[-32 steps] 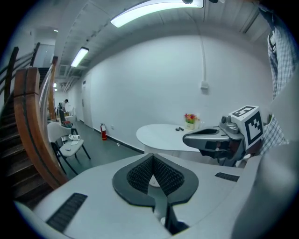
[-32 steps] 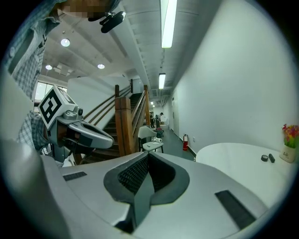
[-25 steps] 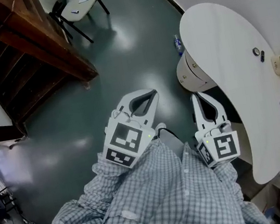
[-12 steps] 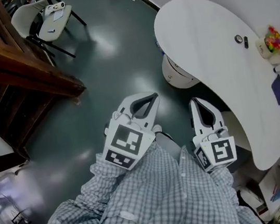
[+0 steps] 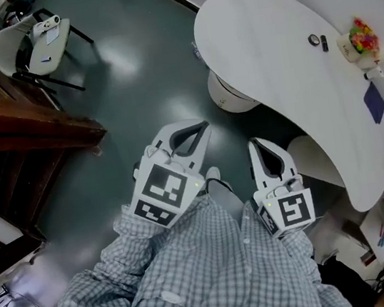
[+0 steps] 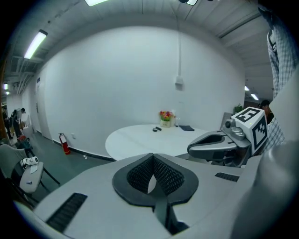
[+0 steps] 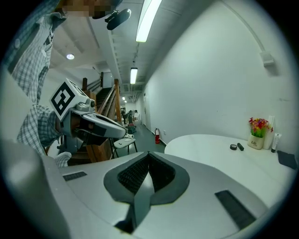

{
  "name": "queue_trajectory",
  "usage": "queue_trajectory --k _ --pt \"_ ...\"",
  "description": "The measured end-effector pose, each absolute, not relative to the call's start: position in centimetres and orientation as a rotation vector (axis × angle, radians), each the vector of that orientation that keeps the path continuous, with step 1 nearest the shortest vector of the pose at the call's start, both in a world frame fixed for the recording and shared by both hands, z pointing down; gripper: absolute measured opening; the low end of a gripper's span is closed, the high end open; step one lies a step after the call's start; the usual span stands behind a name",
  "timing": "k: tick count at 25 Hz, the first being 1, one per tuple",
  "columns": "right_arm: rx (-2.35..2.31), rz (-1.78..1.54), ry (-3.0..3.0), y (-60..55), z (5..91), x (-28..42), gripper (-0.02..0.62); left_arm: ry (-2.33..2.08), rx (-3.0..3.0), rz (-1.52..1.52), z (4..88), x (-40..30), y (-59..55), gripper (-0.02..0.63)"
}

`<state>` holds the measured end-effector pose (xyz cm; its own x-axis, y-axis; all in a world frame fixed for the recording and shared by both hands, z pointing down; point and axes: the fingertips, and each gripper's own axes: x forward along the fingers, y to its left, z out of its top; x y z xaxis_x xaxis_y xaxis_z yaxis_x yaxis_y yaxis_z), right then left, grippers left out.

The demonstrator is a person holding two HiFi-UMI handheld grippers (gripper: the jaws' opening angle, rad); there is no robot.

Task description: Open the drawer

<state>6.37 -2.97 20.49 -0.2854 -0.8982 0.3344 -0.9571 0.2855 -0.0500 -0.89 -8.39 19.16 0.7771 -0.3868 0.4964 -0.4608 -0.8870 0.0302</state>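
A dark green floor (image 5: 136,71) fills most of the head view, with a wooden stair (image 5: 8,135) along its left side and a white curved table (image 5: 269,50) at upper right. Under the table's near edge stands a pale rounded cabinet (image 5: 230,96). This is the likeliest home of the drawer, though no drawer front or handle can be made out, and nothing on it looks pulled out. A chair (image 5: 38,47) stands far off at upper left. The person's checked shirt (image 5: 196,271) fills the bottom of the view, and both grippers are held close in front of it. The left gripper (image 5: 201,127) hangs over bare floor, and its own view shows the ribbed pads meeting at the tips with nothing between them. The right gripper (image 5: 255,143) sits beside it, nearer the table, its pads likewise pressed together on nothing. Both are well apart from the cabinet and point roughly toward it. On the table's far side lie a dark pad (image 5: 375,102), a pot of flowers (image 5: 361,35) and a small tape roll (image 5: 314,40). By my reading the task has not begun. The approach, finding the handle, spreading a gripper's jaws to take it and the pull itself are all left to do.
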Motion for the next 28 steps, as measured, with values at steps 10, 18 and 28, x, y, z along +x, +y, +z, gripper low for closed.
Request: queue_trajectory --k 10,18,28 --pt "1.704 0.456 -2.250 -4.2 24.7 4.9 0.009 -0.628 2.806 0.769 21.2 -2.3 -10.8 0.003" --pt "1.662 0.545 -2.236 -7.1 29.5 4.6 0.009 -0.631 2.791 0.756 22.5 -3.7 -12.3 0.003" --pt "1.620 0.568 -2.197 -9.8 35.3 6.0 0.009 -0.647 2.730 0.735 27.5 -2.9 -14.4 0.003"
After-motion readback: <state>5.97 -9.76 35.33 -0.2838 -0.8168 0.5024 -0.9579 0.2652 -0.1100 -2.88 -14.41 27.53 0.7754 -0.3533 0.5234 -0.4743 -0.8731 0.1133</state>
